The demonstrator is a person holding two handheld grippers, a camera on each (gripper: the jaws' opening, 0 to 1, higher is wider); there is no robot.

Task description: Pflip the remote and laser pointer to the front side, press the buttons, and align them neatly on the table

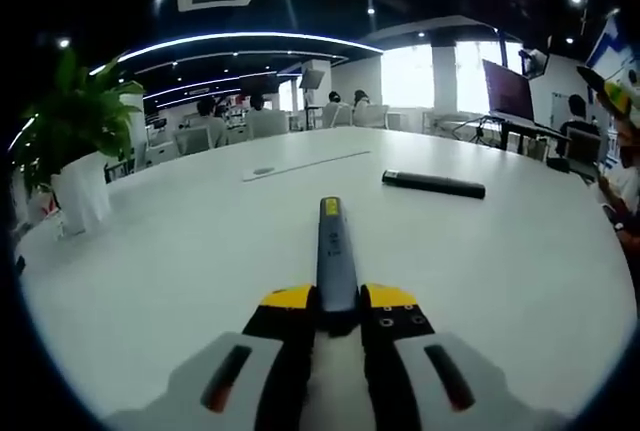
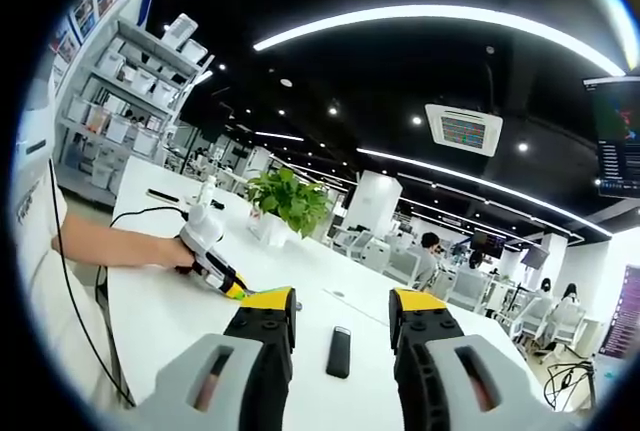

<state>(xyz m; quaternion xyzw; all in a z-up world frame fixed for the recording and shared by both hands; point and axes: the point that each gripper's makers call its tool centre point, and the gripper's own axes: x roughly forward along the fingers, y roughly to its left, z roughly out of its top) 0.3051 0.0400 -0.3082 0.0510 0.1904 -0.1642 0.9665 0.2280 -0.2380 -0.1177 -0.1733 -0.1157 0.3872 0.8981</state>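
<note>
Left gripper view: left hand-held gripper [image 1: 338,313] pinched on the near end of the laser pointer [image 1: 335,256], yellow-tipped jaws pressed against its sides, the slim grey body pointing away over the white bench [image 1: 180,251]. Remote [image 1: 433,184] seen lying flat farther off to the right, well apart from the pointer, long axis running roughly left to right. Potted plant [image 1: 75,141] at the far left edge of the bench; seated people and chairs beyond.

Right gripper view: right hand-held gripper [image 2: 340,323] spread wide and holding nothing, hovering above the bench [image 2: 160,316]. Remote [image 2: 340,351] framed between the two jaws but lower and untouched, lying lengthwise along the line of sight. Left hand-held gripper [image 2: 232,287] entering from the left, held by a person's hand [image 2: 172,253], cable trailing back along the arm. Plant [image 2: 288,201] behind it.

Judged step: setting the pointer front side up — whether the face showing was the button side could not be told. To do it well: keep the pinch square near the end so the body does not swivel, lower it flat before letting go, parallel to the remote. For the remote: bring the spread jaws down astride its narrow sides, centred — not on a corner — so it turns cleanly without skidding.
</note>
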